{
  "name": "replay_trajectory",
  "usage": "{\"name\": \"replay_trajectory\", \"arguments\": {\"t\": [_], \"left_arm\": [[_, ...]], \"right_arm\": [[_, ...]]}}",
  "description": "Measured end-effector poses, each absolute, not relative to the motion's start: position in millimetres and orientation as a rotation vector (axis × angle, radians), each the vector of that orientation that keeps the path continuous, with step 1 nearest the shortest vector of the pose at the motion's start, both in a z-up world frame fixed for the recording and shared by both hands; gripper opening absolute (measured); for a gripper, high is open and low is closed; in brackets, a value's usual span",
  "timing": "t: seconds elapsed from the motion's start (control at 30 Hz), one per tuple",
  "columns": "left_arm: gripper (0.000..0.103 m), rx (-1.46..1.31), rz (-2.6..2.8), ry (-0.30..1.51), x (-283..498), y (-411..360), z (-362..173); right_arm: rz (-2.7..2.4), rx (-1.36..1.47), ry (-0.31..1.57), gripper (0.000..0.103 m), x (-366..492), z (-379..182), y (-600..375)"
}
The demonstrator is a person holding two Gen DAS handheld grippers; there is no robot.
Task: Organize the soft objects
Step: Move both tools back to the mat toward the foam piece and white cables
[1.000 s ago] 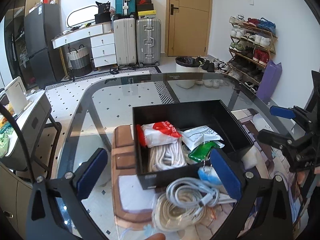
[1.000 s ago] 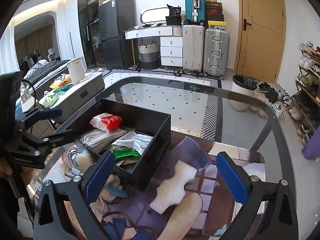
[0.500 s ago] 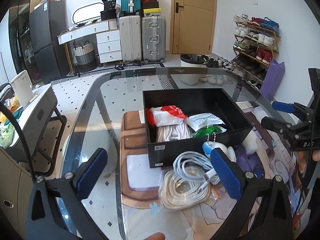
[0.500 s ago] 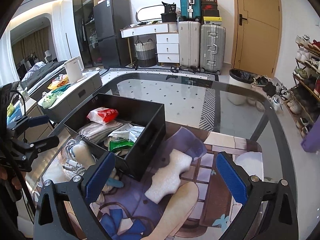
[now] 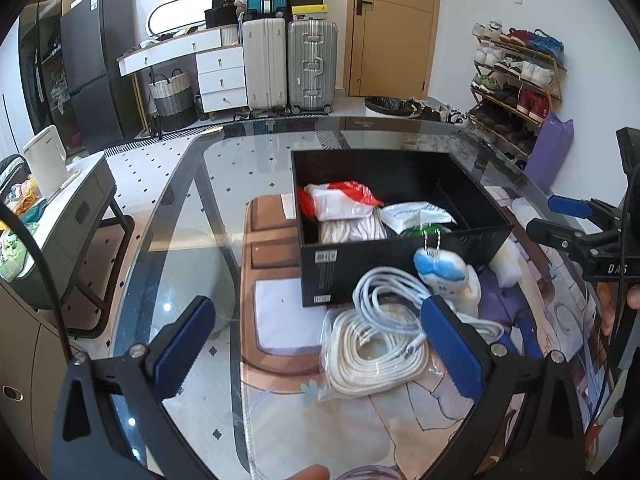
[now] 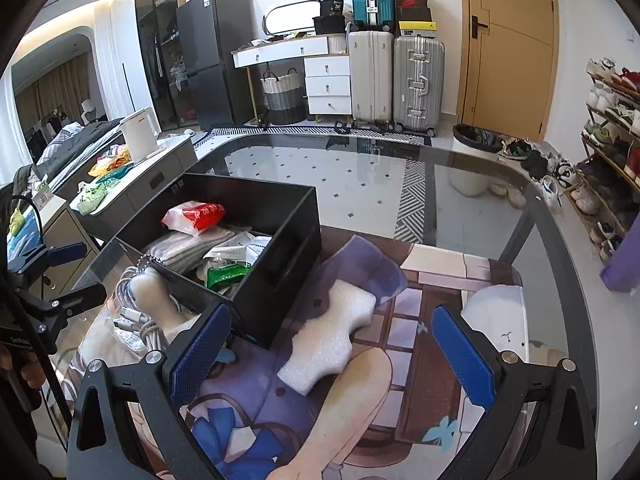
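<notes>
A lived-in home: upright hard-shell suitcases point(image 5: 288, 66) stand by a tan wooden door point(image 5: 394, 28), beside a loaded wooden shoe rack point(image 5: 516, 80), a tall black fridge point(image 6: 212, 56) and a white drawer desk point(image 6: 316, 76).

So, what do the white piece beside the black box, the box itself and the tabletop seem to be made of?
White piece: probably packing foam, with a matte, finely pebbled surface and cut wavy edges.
Black box: likely rigid cardboard, with matte, flat thin walls and a printed label on the outside.
Tabletop: glass, because the tiled floor shows through it and it reflects light.
</notes>
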State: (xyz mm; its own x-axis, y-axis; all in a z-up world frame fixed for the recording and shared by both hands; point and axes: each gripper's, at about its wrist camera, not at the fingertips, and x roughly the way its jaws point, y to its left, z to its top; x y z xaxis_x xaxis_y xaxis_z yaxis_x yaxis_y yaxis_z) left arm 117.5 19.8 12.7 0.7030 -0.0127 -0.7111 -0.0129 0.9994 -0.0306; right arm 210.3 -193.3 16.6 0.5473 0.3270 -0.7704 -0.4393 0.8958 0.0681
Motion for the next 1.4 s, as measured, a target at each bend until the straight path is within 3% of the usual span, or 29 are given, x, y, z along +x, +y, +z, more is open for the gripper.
{"name": "replay_trajectory", "arguments": {"t": [0.67, 1.4], "left_arm": [[0.103, -0.017, -0.027, 0.870, 115.3, 13.6, -13.2], [0.103, 0.096, -0.046, 0.916, 123.6, -19.0, -33.3]], "right_arm": [[0.406, -0.179, 1.031, 0.102, 225.2, -30.7, -188.0], [0.400, -0.251, 1.059, 0.102, 235.8, -45.6, -177.8]]}}
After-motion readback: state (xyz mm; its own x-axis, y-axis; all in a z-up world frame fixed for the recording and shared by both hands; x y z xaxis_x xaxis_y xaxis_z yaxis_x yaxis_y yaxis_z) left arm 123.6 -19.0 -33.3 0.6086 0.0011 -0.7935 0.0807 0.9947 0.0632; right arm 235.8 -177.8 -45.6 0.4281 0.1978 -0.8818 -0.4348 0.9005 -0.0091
